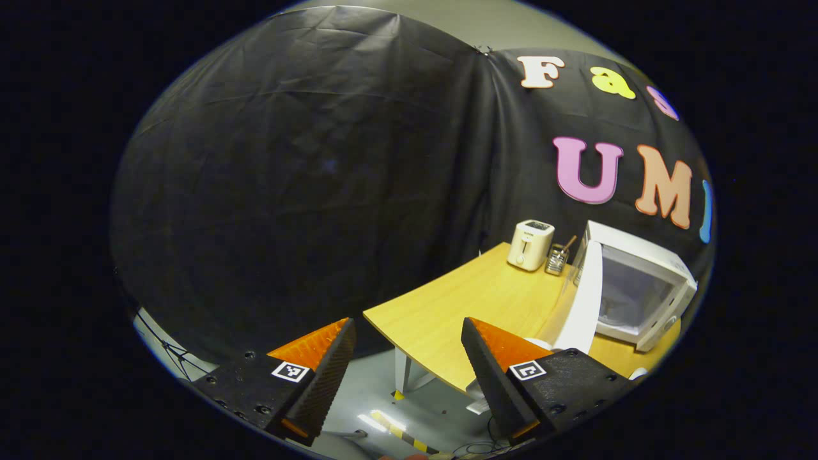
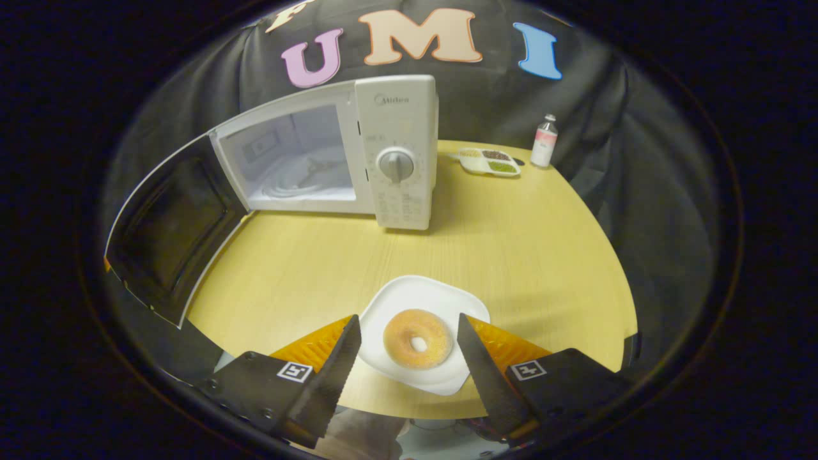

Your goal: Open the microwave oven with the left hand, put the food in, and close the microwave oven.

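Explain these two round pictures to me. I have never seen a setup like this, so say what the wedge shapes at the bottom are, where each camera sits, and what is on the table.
A person holds one two-finger tool in each hand; a fisheye camera rides on each, so its two fingers appear as wedges at the bottom. The left gripper view shows the left hand-held gripper, open and empty, off the corner of the table, with a toaster at the back. The right gripper view shows the right hand-held gripper, open, with its fingers either side of a doughnut on a white plate, not gripping it. Behind stands the microwave oven with its door swung open, plus a divided dish and a small bottle.
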Demonstrator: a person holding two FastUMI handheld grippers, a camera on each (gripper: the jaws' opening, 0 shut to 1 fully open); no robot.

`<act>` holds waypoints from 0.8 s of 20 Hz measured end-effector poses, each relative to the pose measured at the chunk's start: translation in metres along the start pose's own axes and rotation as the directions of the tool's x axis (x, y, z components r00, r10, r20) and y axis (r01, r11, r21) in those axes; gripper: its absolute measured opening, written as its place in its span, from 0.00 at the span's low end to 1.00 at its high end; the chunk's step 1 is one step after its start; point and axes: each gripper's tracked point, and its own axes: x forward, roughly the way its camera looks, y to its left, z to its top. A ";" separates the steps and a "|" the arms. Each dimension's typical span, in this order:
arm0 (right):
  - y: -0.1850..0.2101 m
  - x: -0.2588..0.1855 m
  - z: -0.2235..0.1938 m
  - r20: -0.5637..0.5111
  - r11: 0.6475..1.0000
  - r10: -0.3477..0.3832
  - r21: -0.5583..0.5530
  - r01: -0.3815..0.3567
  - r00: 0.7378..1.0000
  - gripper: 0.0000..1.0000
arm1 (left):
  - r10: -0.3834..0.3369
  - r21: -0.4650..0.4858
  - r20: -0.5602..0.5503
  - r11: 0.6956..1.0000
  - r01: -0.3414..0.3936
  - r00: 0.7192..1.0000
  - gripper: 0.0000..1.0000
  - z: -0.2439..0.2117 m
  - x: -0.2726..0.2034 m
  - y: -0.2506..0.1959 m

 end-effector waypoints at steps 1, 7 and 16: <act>-0.003 0.006 -0.006 -0.029 1.000 0.012 -0.013 -0.012 1.000 0.96 | 0.025 -0.003 0.021 1.000 -0.025 0.999 0.98 0.011 -0.006 0.001; -0.005 0.030 -0.028 -0.167 0.991 0.099 -0.069 -0.112 0.981 0.96 | 0.072 -0.011 0.091 0.997 -0.072 0.993 0.94 0.044 -0.044 -0.020; -0.002 0.043 -0.041 -0.240 0.972 0.164 -0.124 -0.198 0.957 0.96 | 0.132 -0.027 0.125 0.991 -0.130 0.983 0.90 0.053 -0.075 -0.046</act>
